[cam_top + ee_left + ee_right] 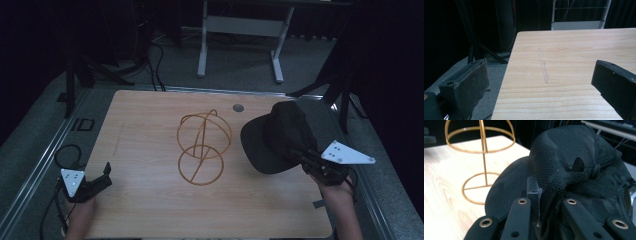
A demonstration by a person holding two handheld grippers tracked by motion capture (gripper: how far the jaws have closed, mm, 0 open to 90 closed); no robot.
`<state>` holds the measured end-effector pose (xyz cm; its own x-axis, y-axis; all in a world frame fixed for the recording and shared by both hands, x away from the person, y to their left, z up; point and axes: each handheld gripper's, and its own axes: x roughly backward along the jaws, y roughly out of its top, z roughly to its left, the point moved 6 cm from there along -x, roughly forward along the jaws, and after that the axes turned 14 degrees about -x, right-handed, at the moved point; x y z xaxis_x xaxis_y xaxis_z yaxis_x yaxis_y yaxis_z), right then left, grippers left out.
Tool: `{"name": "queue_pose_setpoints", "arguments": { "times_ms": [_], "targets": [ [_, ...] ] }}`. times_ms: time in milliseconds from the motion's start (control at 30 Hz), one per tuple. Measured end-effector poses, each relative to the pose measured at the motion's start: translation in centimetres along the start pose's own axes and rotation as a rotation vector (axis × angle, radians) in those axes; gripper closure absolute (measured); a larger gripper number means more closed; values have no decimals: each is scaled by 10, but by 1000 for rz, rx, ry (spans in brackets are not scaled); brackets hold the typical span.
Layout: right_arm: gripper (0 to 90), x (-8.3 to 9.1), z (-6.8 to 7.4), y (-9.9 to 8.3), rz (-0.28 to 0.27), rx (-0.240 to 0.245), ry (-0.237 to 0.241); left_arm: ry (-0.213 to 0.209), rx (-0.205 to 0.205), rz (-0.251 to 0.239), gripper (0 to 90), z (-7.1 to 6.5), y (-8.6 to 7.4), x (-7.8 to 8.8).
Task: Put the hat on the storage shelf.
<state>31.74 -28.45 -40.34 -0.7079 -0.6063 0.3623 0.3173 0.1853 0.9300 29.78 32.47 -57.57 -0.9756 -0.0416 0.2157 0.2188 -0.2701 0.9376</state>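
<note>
A black mesh cap point(280, 137) with a flat brim sits right of the gold wire stand point(202, 147), its crown pinched by the right gripper point(306, 157). The left gripper point(102, 177), far left of the stand, gapes wide.

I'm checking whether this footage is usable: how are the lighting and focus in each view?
High view: dim overall, surroundings nearly black, but the wire stand and black cap read clearly on the table. Left gripper view: table evenly lit, wood grain sharp, the near jaws slightly soft. Right gripper view: cap mesh crisp, stand behind it a little blurred, no glare.
</note>
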Motion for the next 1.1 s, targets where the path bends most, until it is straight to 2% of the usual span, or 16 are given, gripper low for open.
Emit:
{"name": "queue_pose_setpoints", "arguments": {
  "times_ms": [300,433,467,567,733,867,900,1100],
  "targets": [
    [835,14,-5,34,-48,24,-17,-4,-1,4,17,0,0,0],
    [835,16,-3,46,-68,39,-21,-4,-1,2,16,0,0,0],
    [835,18,-2,56,-87,42,-22,-4,-3,4,16,0,0,0],
    [835,20,1,66,-108,51,-22,-5,-3,4,16,0,0,0],
    [835,21,8,83,-152,66,-8,-8,-4,5,16,0,0,-1],
    [835,20,15,92,-167,81,5,-9,-4,6,17,0,0,-1],
    [835,19,21,100,-181,91,15,-9,-3,8,17,0,0,-1],
    [835,13,37,117,-203,121,45,-11,-2,7,16,0,0,-1]
  ]
}}
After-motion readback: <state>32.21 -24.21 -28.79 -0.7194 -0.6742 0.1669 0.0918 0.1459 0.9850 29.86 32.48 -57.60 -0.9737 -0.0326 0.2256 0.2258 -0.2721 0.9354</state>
